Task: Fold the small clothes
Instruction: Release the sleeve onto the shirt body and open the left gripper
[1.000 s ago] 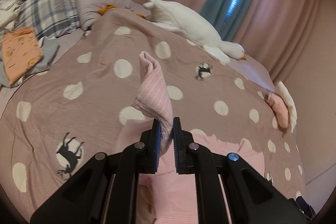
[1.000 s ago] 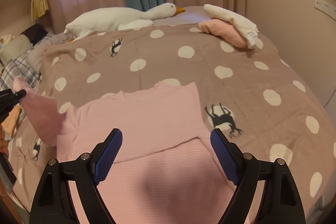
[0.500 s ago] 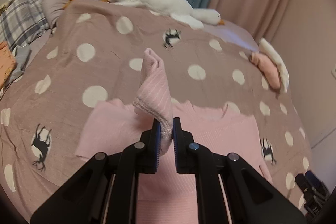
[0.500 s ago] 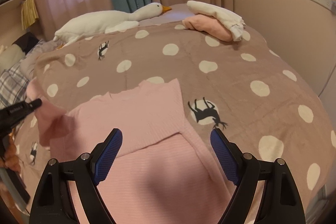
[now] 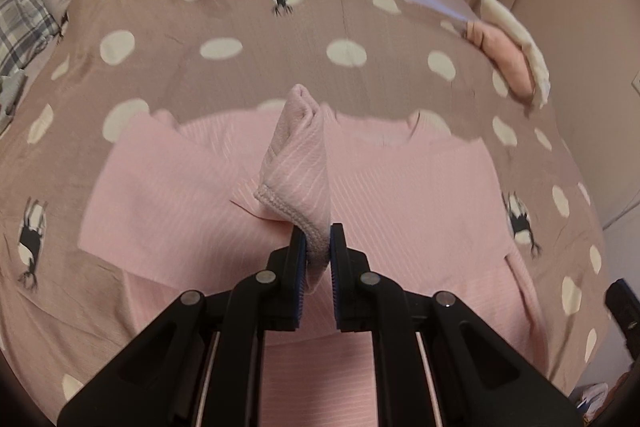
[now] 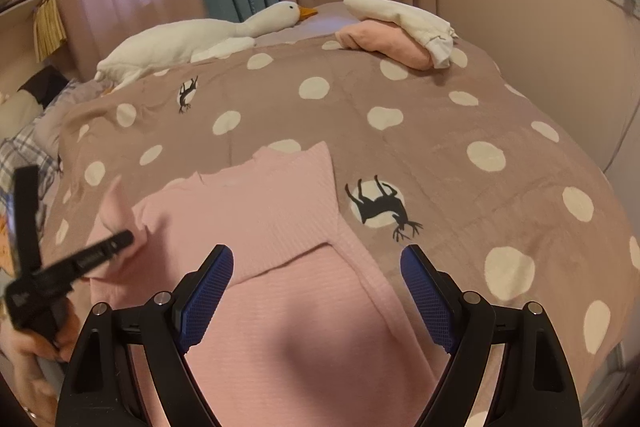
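Pink ribbed top (image 5: 400, 195) lies flat on the dotted bed (image 5: 280, 67), its right sleeve already folded across the chest. My left jaws (image 5: 318, 247) pinch the stitched cuff (image 5: 296, 179) of the other sleeve, raised over the chest. My right jaws (image 6: 316, 267) hover wide, empty.

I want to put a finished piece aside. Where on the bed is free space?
The blanket is bare between the pink top, the goose toy and the folded pile, and also right of the top around the deer print. The near left is crowded: the left gripper holds the sleeve there.
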